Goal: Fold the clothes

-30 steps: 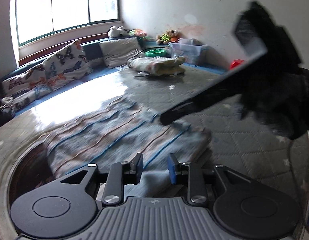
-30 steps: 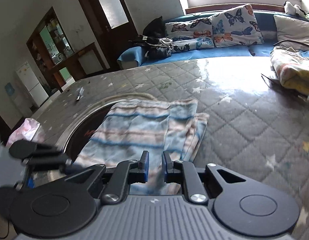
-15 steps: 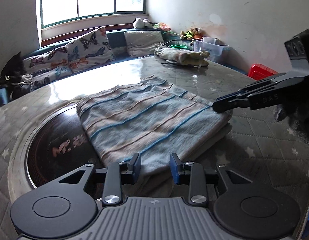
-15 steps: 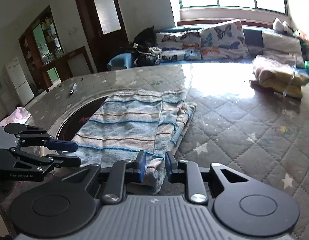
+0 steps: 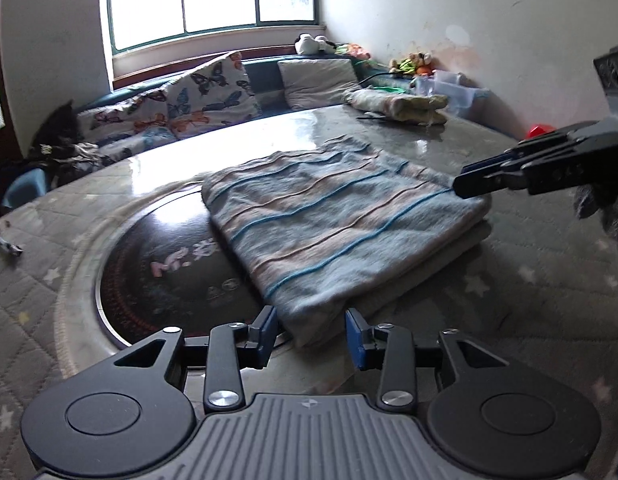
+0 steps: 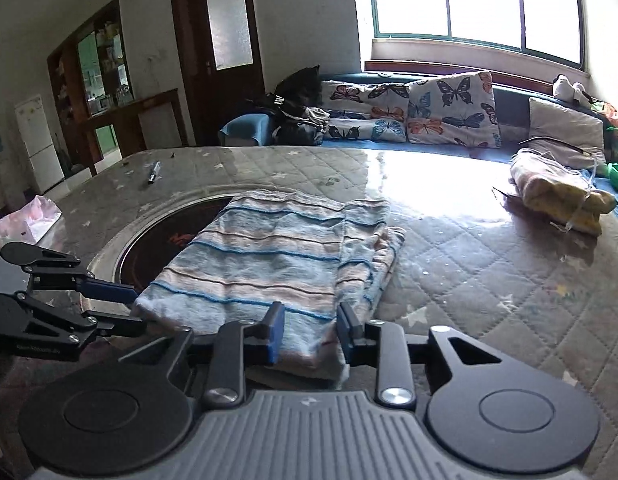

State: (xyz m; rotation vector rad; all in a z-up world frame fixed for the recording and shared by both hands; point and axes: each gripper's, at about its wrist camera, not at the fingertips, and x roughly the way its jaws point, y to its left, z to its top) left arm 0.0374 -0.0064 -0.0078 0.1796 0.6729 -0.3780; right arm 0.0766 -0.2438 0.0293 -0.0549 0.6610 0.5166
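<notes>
A folded cloth with blue and tan stripes [image 5: 333, 216] [image 6: 269, 256] lies flat on the quilted table, partly over a dark round inset. My left gripper [image 5: 311, 332] is open, its blue pads on either side of the cloth's near corner without pinching it. In the right wrist view the left gripper [image 6: 129, 308] shows at the cloth's left corner. My right gripper [image 6: 309, 334] is open too, and the cloth's near edge lies between its fingers. From the left wrist view the right gripper [image 5: 463, 184] reaches the cloth's right corner.
The dark round inset [image 5: 157, 264] sits in the table under the cloth's left part. A yellow bundle [image 6: 561, 196] lies at the far right, a pen [image 6: 153, 172] and a pink bag [image 6: 25, 220] at the left. A sofa with butterfly cushions [image 6: 429, 116] stands behind.
Both grippers have come in low to the cloth's near edge and now straddle its corners. The right gripper's fingers have spread wider. The cloth itself has not moved.
</notes>
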